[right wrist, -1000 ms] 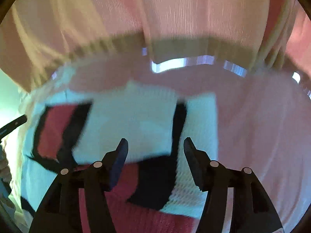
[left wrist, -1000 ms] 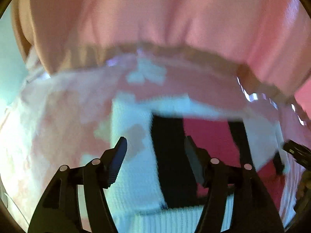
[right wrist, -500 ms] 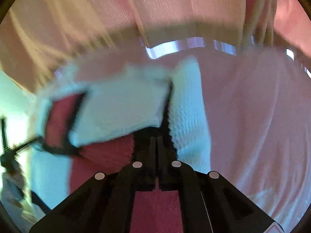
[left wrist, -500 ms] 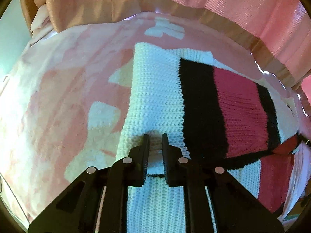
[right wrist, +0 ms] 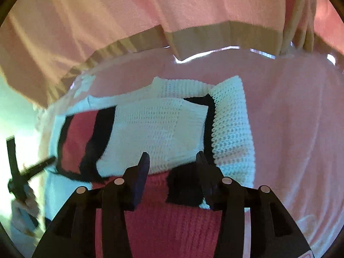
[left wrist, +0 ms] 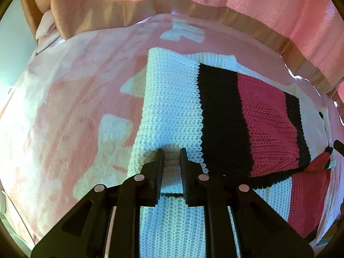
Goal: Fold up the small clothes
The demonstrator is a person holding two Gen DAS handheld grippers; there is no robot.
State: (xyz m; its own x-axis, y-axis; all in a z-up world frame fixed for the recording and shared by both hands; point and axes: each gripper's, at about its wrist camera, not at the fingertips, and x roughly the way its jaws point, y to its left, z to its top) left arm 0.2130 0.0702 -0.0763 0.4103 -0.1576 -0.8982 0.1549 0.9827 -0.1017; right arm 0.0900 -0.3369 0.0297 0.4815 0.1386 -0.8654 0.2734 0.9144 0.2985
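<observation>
A small knitted sweater [left wrist: 178,107] in white, black and red lies folded on a pink and cream blanket [left wrist: 64,118]. My left gripper [left wrist: 172,157] is nearly shut, pinching the white folded edge of the sweater at its near left side. In the right wrist view the same sweater [right wrist: 159,129] lies folded over, its white panel on top. My right gripper [right wrist: 173,159] is open, its fingers just above the fold's near edge and holding nothing. The left gripper's tool [right wrist: 21,172] shows at the far left of that view.
A pink curtain with a tan hem [left wrist: 215,6] hangs along the far edge of the blanket and also shows in the right wrist view [right wrist: 193,36]. Bare pink blanket [right wrist: 290,129] lies right of the sweater.
Both grippers went from open to shut on the sweater and folded a flap over. The right gripper has since opened and let go. The left gripper stays pinched on the white edge.
</observation>
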